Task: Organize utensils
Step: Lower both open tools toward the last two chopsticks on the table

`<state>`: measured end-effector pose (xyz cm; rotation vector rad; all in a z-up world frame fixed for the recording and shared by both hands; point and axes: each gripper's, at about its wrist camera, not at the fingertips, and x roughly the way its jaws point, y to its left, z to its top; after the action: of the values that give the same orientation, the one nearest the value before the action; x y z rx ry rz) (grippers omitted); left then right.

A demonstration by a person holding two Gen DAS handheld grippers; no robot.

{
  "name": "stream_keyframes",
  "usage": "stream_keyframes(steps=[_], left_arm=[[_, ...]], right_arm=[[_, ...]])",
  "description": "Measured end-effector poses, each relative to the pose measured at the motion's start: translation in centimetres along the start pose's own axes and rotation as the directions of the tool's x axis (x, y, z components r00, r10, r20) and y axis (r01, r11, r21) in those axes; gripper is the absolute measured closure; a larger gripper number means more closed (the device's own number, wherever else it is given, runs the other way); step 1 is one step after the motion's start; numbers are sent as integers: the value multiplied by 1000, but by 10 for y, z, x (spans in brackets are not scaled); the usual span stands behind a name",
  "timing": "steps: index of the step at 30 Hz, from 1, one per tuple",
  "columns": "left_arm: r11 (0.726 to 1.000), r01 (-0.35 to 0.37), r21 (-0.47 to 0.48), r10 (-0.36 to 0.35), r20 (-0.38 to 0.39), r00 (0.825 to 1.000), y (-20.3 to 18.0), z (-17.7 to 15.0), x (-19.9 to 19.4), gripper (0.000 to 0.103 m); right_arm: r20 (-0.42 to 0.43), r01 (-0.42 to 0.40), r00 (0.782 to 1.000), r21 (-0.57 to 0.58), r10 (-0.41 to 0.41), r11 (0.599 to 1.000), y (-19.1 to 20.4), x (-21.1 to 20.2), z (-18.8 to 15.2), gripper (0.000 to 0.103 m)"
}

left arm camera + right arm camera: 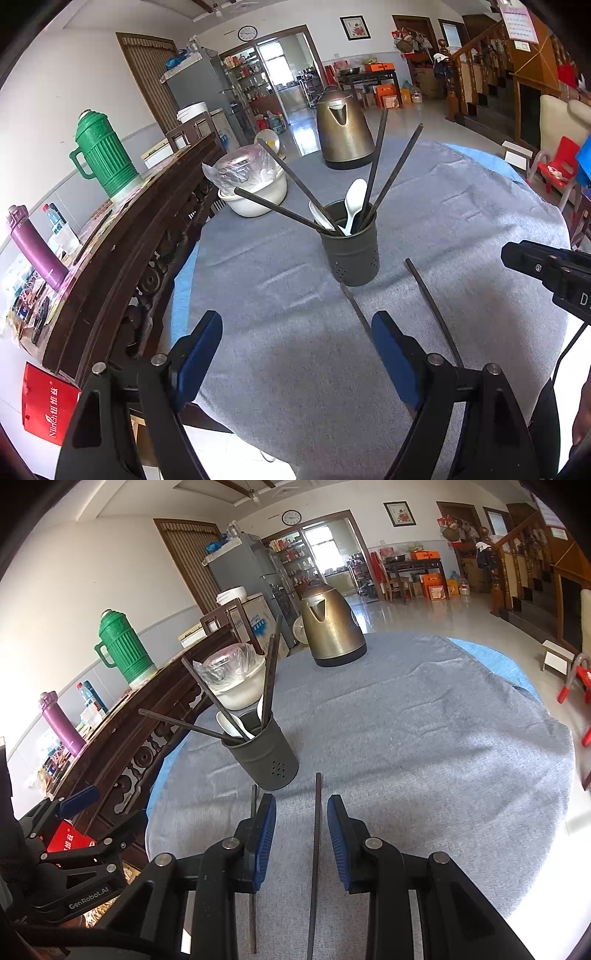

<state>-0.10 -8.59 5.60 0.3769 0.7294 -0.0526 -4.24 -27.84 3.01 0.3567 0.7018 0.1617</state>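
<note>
A dark perforated utensil holder stands on the grey cloth, holding several black chopsticks and two white spoons. Two more black chopsticks lie loose on the cloth in front of it. My left gripper is open wide above bare cloth, and one loose chopstick runs behind its right finger. The other chopstick lies in the gap of my right gripper, whose blue pads stand apart from it on either side. The first chopstick passes under that gripper's left finger.
A brass kettle stands at the table's far side. A white bowl covered in plastic sits at the far left. A dark wooden sideboard along the left carries a green thermos and a purple bottle.
</note>
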Motion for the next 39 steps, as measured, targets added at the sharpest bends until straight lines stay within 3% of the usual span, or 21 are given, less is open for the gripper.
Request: stream_keyframes(steps=[39], left_arm=[[998, 26, -58, -33, -112, 993, 24, -14, 57, 20]], right_arm=[[-157, 4, 988, 32, 1, 999, 9, 67, -6, 71]])
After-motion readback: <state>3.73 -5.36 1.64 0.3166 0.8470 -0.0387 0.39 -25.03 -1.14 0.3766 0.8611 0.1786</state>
